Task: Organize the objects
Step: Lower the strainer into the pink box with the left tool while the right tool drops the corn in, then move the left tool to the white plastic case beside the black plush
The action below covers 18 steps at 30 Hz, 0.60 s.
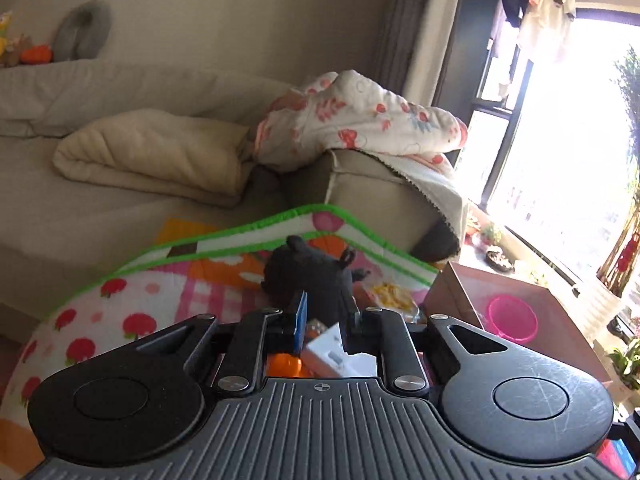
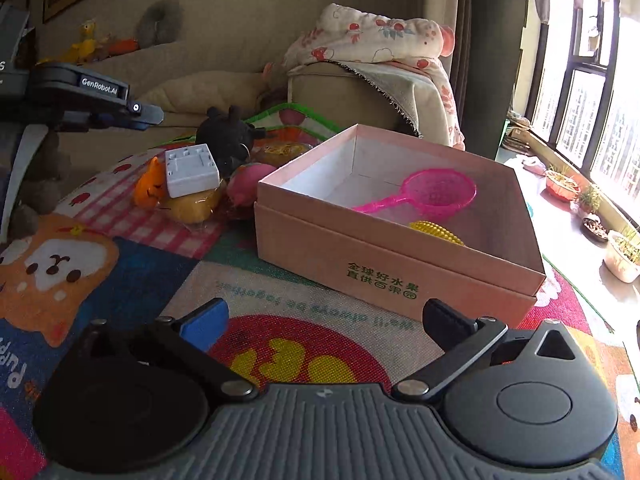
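Note:
A pink cardboard box stands open on the play mat. A pink toy strainer and a yellow spiky ball lie in it. To its left is a pile: a white square block, an orange toy, a yellow toy, a pink ball and a black plush. My right gripper is open and empty over the mat in front of the box. My left gripper hovers above the pile, jaws narrowly apart around nothing, the white block and black plush beyond it.
A beige sofa with a folded blanket and a floral quilt on its armrest stands behind the mat. A window sill with plant pots runs along the right. The box also shows in the left wrist view.

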Each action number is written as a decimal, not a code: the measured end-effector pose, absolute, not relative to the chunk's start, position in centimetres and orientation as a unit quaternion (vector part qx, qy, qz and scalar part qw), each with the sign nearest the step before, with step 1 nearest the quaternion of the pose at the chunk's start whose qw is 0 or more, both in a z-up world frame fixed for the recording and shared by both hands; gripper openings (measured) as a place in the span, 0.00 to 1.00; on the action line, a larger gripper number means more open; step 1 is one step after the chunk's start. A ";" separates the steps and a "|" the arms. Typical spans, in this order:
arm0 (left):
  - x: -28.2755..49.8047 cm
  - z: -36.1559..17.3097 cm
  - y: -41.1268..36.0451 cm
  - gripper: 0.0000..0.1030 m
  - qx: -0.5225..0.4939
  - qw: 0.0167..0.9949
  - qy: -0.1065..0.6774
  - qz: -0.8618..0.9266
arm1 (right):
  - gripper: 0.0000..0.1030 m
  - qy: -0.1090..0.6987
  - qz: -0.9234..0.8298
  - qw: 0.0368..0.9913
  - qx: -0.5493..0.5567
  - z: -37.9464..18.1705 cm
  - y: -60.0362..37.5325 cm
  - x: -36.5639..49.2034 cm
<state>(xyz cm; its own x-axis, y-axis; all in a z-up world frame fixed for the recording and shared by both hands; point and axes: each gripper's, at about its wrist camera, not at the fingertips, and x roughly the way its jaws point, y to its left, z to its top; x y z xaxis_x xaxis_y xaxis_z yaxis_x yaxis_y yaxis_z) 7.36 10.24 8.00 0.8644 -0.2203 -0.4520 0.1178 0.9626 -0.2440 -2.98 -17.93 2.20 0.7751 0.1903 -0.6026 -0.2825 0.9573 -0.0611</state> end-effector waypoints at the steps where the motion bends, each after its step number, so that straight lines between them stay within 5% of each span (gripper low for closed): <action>1: 8.9 8.3 10.3 0.18 -0.104 0.957 0.255 -0.094 | 1.00 0.312 0.126 0.939 -0.074 2.0 -17.8 -3.0; 7: 12.8 8.1 11.3 0.18 -0.104 0.951 0.286 -0.056 | 1.00 0.325 0.125 0.936 -0.061 0.9 -18.0 -2.7; 13: 4.0 6.9 9.7 0.18 0.023 0.955 0.262 -0.136 | 1.00 0.367 0.133 0.920 -0.043 0.2 -18.3 -1.4; 18: -1.0 2.7 6.1 0.20 0.093 0.915 0.329 -0.214 | 1.00 0.368 0.136 0.919 -0.046 0.1 -18.1 -1.3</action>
<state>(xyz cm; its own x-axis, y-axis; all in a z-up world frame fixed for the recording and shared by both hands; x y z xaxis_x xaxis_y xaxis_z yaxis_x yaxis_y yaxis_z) -1.01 6.15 2.73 0.6919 -0.3294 -0.6424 0.4523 0.8913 0.0303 -1.29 -18.08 0.11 0.6918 0.2160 -0.6890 -0.2841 0.9587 0.0154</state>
